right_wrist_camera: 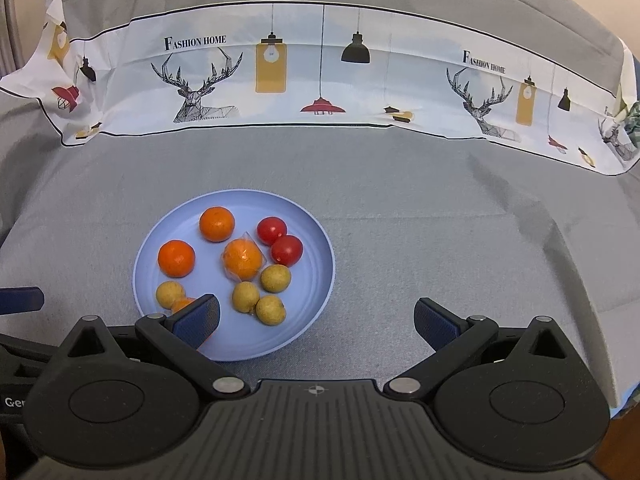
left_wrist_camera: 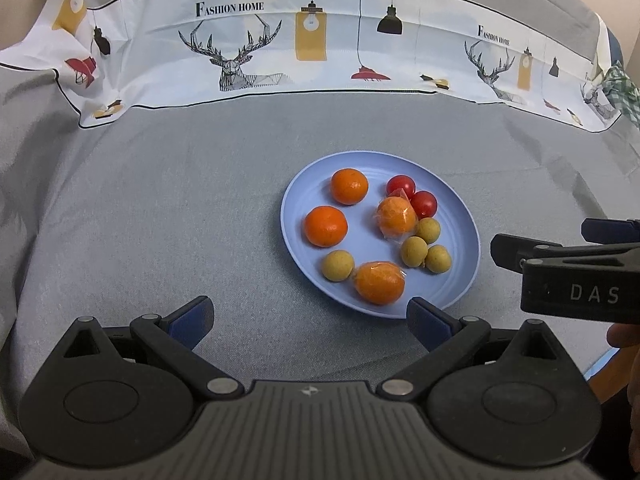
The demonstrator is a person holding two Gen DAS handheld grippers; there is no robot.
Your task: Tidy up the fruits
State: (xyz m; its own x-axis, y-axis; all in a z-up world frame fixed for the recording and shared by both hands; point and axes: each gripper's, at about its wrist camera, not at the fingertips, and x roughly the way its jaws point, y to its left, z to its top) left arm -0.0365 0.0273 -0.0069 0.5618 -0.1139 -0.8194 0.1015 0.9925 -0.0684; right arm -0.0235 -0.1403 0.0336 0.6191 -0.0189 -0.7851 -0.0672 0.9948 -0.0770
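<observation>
Grey cloth covers the bench, where fruits sit gathered on the blue plate at frame centre, presumably for sorting, while left tool and right tool hover wide open, empty.

The left gripper is spread wide, its two blue-padded fingers far apart with nothing between them. The right gripper is likewise wide, holding nothing. In the left view the right gripper shows side-on just to the right, level with the left's fingertips, a hand behind it.
</observation>
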